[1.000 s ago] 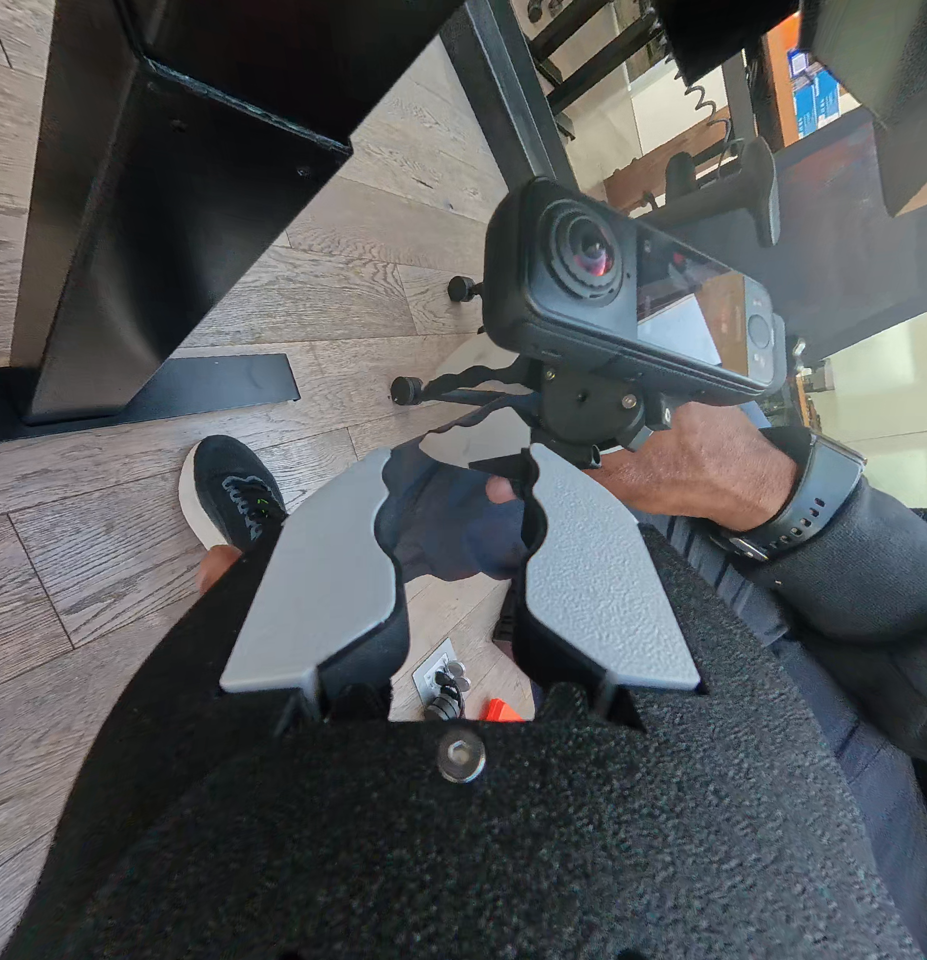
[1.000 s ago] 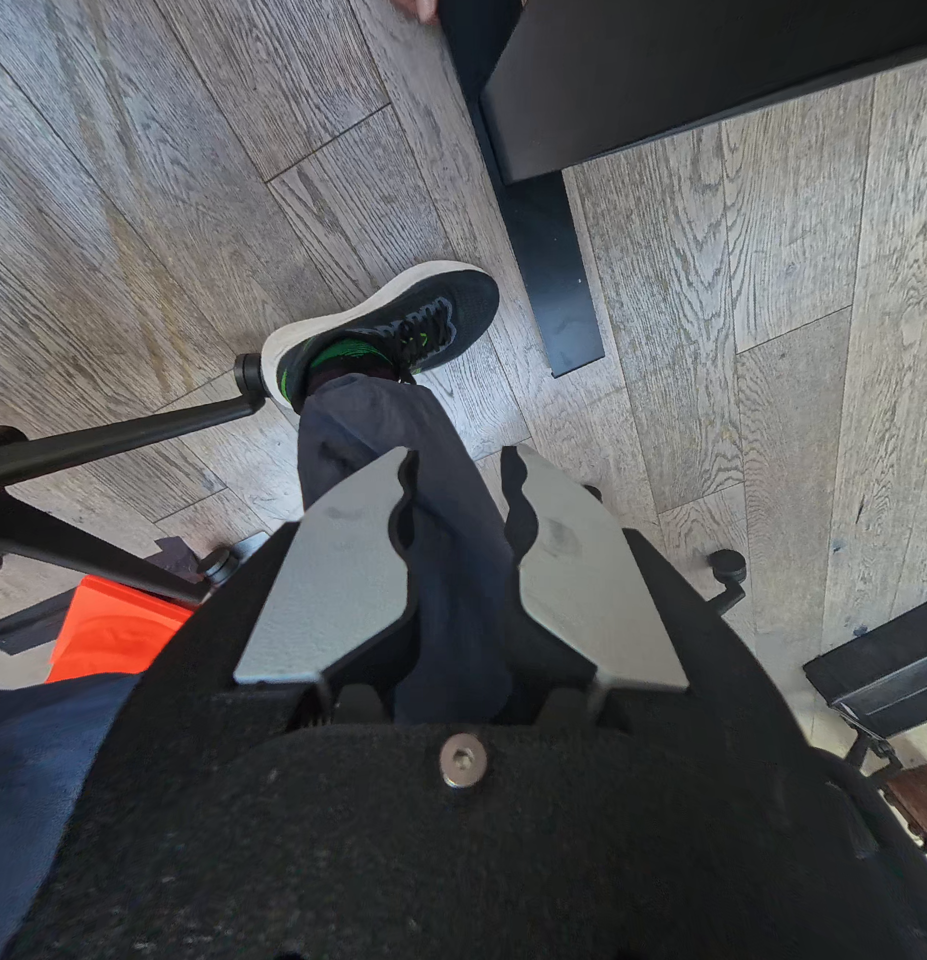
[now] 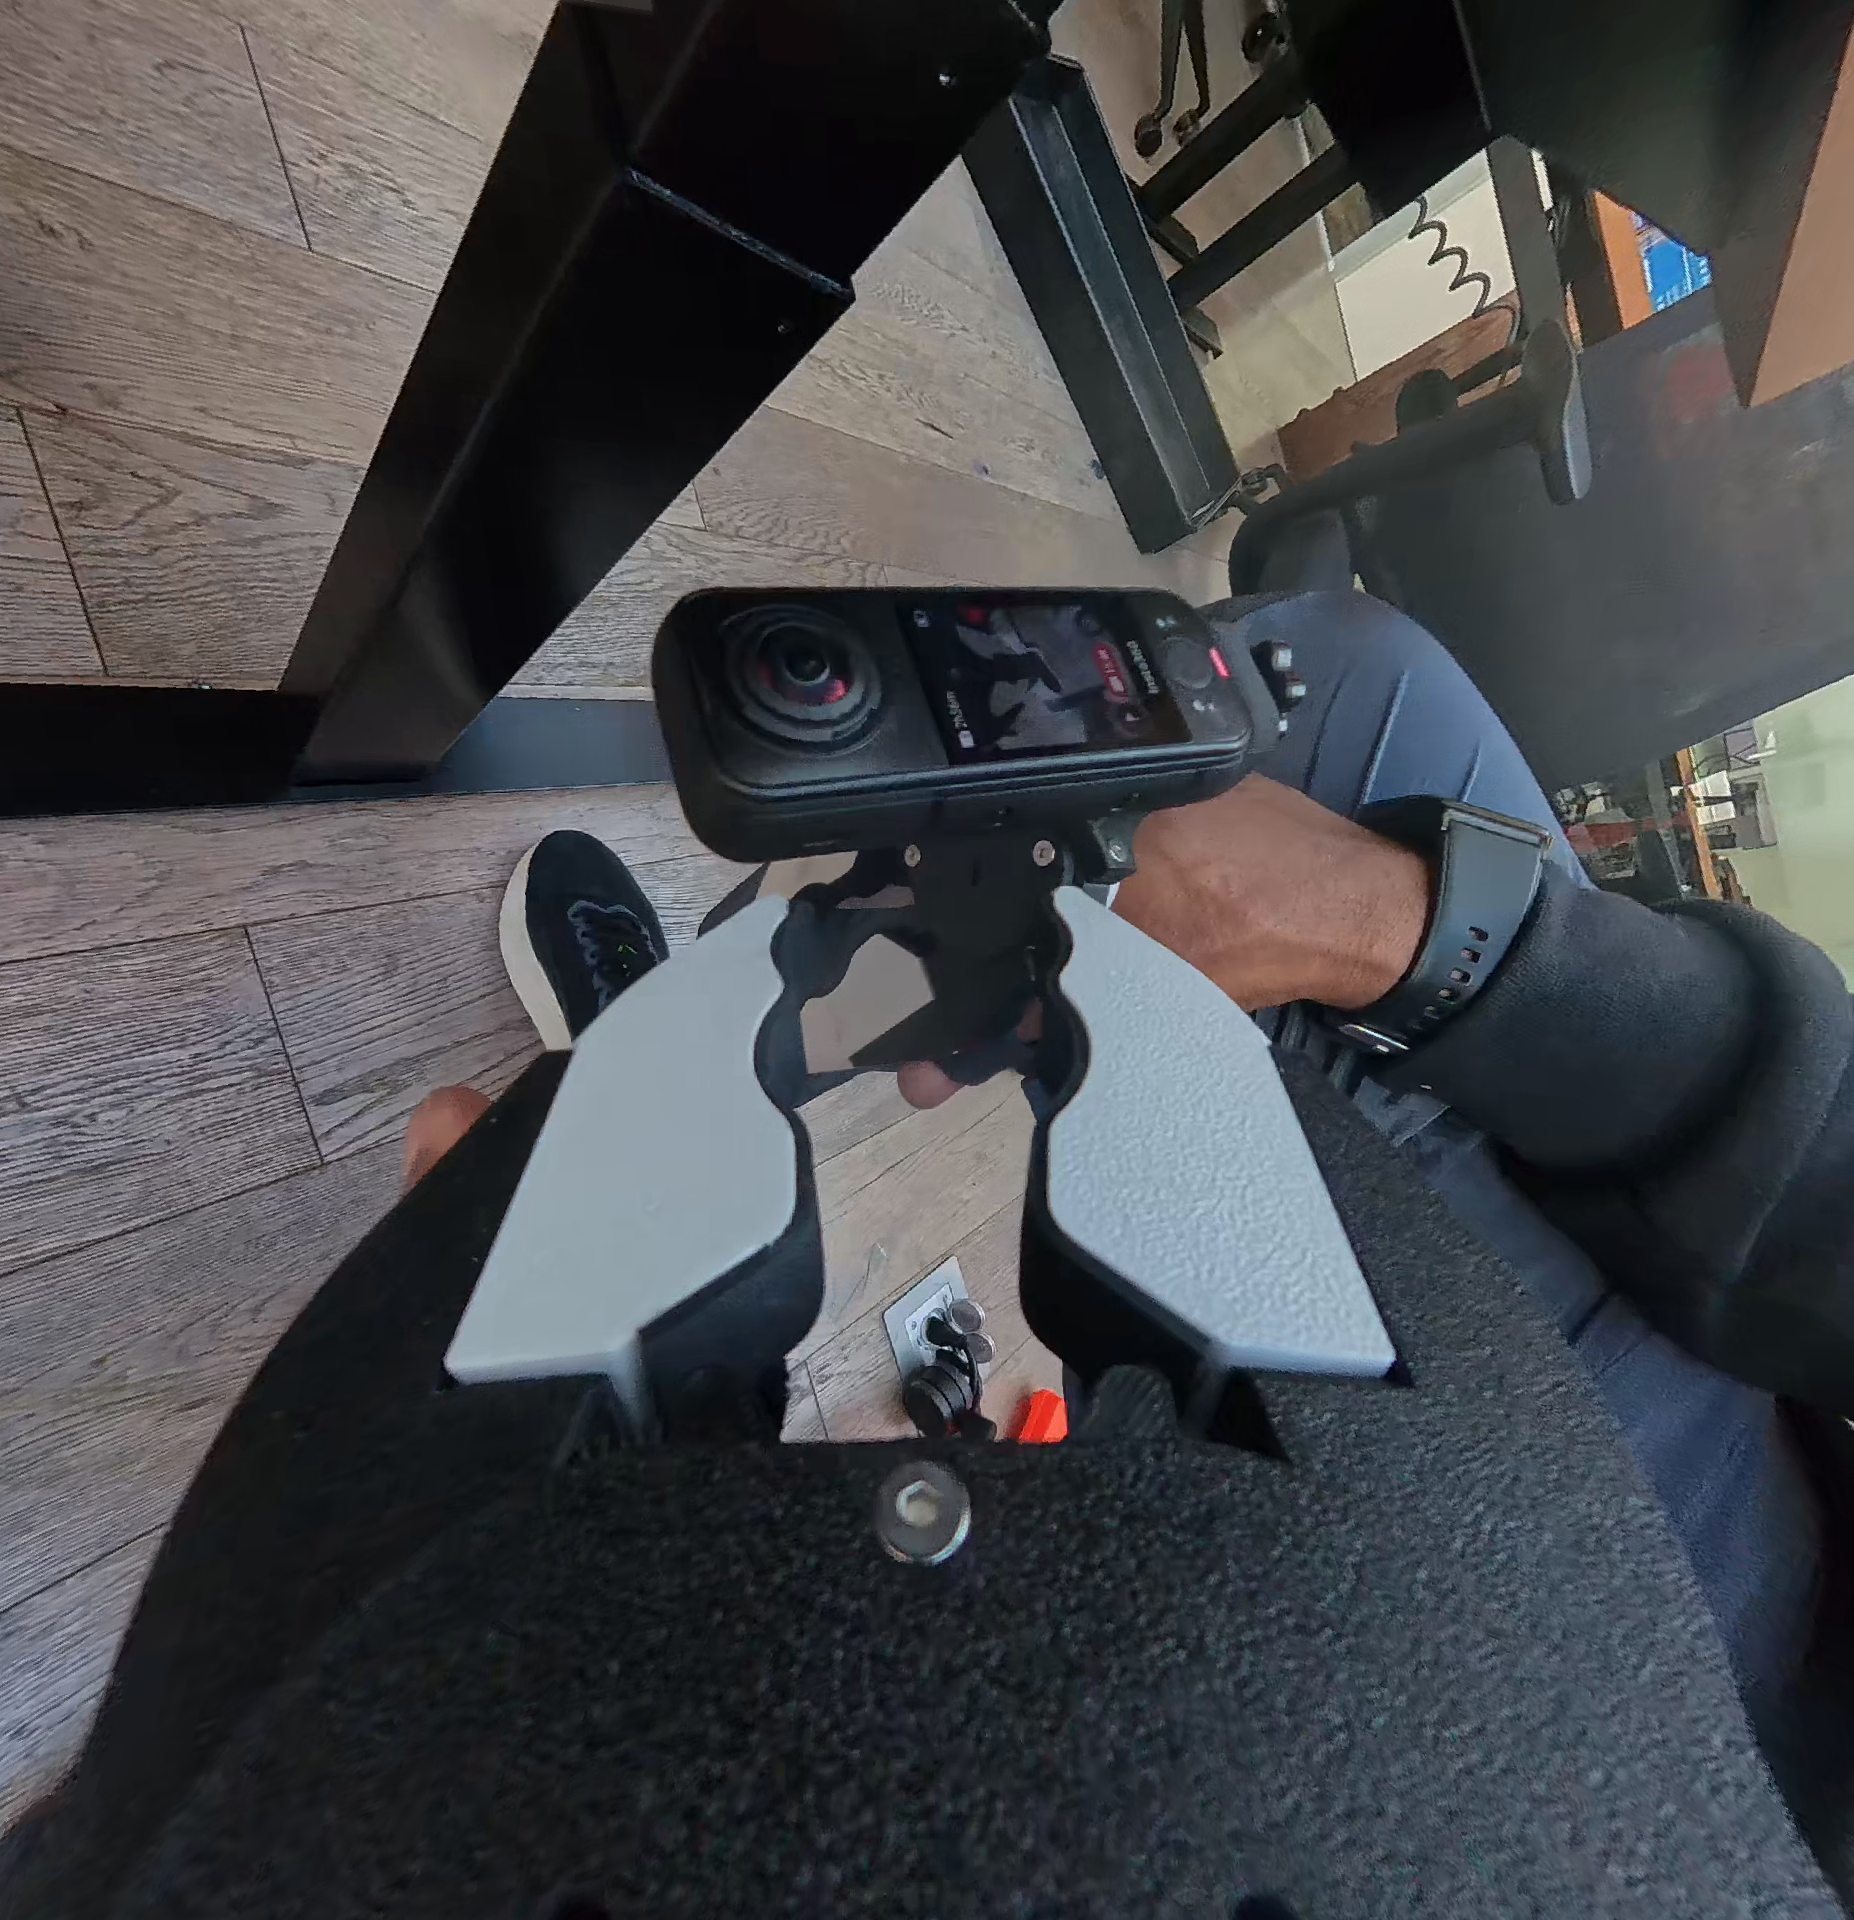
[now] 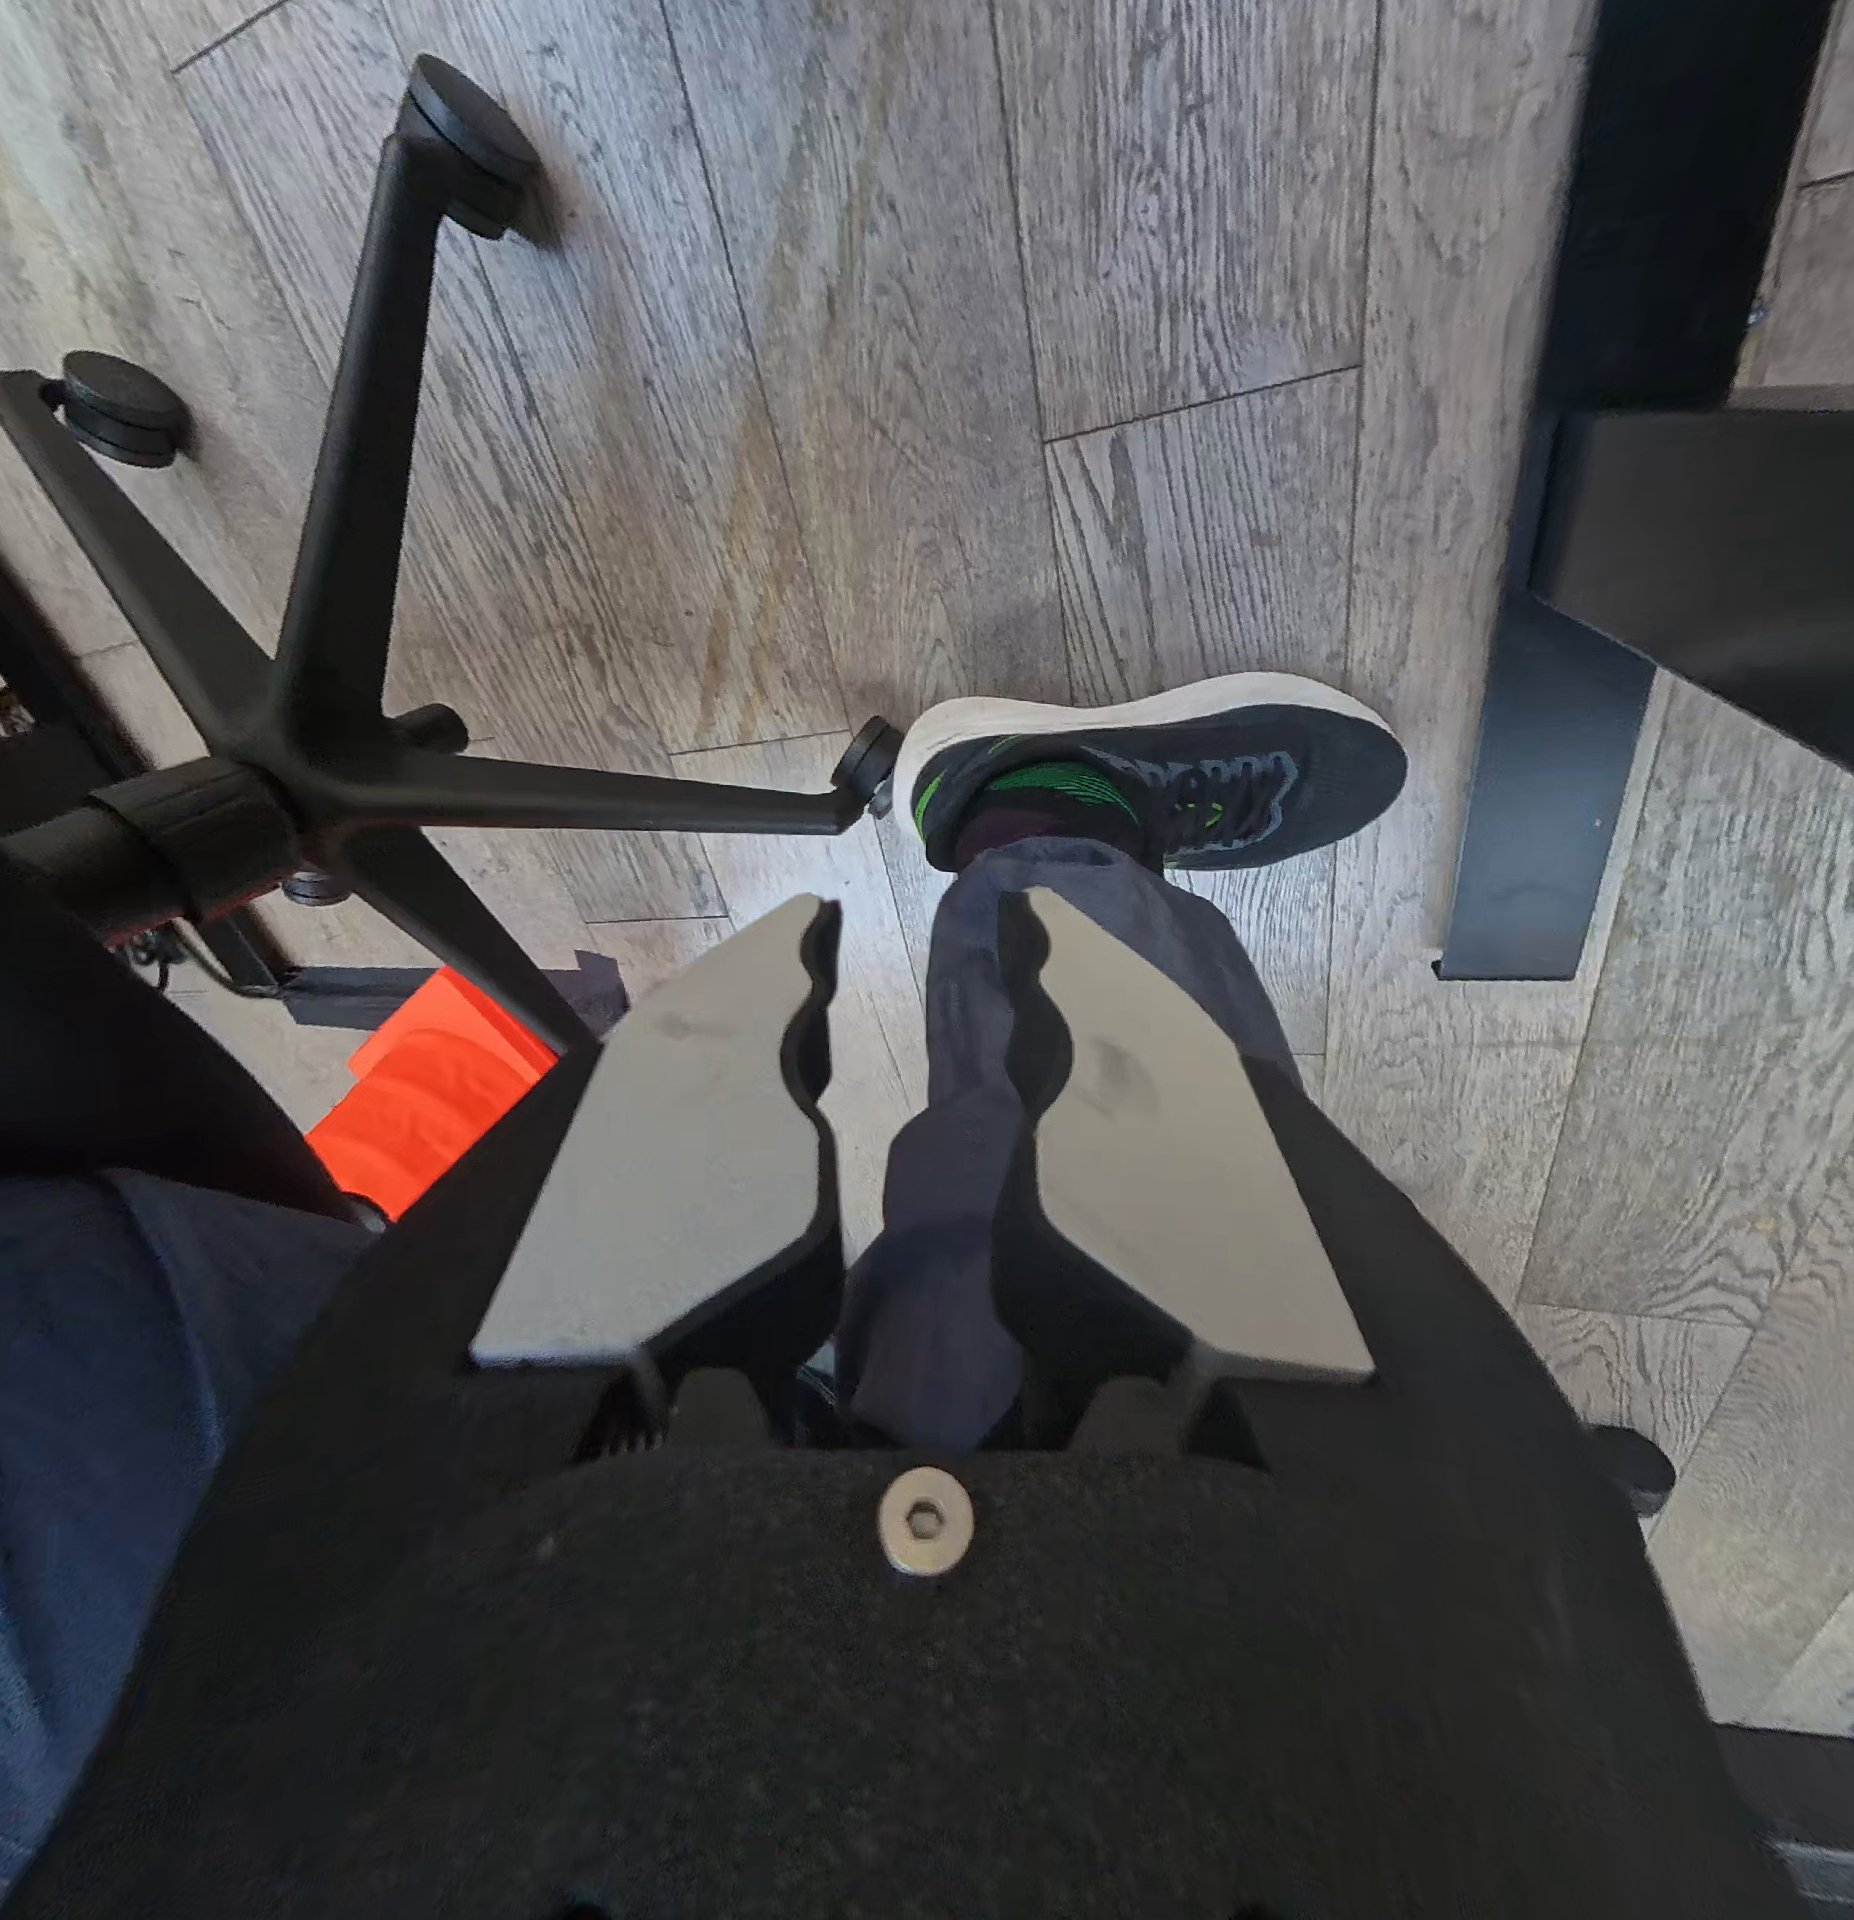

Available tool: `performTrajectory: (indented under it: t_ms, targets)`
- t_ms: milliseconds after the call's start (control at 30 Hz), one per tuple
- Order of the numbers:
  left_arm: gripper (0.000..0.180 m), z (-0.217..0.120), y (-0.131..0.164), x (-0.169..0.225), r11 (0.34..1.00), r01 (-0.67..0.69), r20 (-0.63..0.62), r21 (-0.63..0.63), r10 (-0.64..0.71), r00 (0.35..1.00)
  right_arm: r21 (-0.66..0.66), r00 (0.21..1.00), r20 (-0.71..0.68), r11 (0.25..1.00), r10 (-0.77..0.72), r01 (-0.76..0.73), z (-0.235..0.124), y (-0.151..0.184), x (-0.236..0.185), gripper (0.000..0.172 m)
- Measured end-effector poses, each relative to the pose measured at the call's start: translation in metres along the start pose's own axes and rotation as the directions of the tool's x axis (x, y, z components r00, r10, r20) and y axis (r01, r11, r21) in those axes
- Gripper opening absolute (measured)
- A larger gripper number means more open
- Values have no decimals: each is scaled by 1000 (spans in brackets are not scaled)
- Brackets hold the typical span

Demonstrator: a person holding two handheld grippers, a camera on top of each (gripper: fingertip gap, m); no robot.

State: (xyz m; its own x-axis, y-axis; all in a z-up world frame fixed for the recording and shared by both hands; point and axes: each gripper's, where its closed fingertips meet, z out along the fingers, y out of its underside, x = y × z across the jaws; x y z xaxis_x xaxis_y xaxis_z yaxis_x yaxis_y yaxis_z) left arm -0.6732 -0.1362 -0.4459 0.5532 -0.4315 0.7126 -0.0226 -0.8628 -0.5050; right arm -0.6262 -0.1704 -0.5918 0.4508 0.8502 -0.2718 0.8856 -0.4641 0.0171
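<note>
Left wrist view first, and only here does the other rig show: the right gripper's black camera [image 3: 949,717], lens and lit screen facing this way, sits on a black mount [image 3: 980,935] just past the fingertips, with a hand [image 3: 1266,904] wearing a dark watch [image 3: 1463,925] gripping behind it. The left gripper [image 3: 918,997] has its grey fingers [image 3: 663,1122] standing apart with nothing clamped; the mount and a fingertip [image 3: 928,1086] show through the gap farther off, not pressed by the pads. Low in that gap lies a small metal floor plate with plugs [image 3: 944,1340] and a scrap of orange [image 3: 1037,1418]. A black shoe [image 3: 590,935] rests on the wood plank floor [image 3: 175,1039], a black table leg [image 3: 549,416] rises at the upper left, and a blue-trousered knee [image 3: 1359,707] sits on the right.

Over to the right wrist view, which looks straight down and gives what the first cannot: the chair's black star base [image 4: 310,769] with its glides spread across the floor [image 4: 1110,260], and an orange sheet [image 4: 435,1091] beneath it. The right gripper [image 4: 918,925] holds its fingers [image 4: 694,1122] apart, a narrower gap, gripping nothing; a dark trouser leg [image 4: 964,1143] hangs below between them, running down to a black shoe with green accents and a white sole [image 4: 1162,779]. A black table foot [image 4: 1557,727] stands at the right.
</note>
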Motion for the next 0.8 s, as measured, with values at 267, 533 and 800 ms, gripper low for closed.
performTrajectory:
  t_ms: [267,533,800]
  targets:
    - [41,-6,8,-13,997,-73,49,-31,75,996,-75,995,89,996,-43,50,17,-22,-20,29]
    - [41,-27,15,-45,1000,-11,121,-22,13,993,-46,997,80,999,12,-8,15,-56,-16,29]
    - [41,-53,25,-70,999,49,162,1,-49,986,-54,994,89,996,-63,68,19,-92,-36,29]
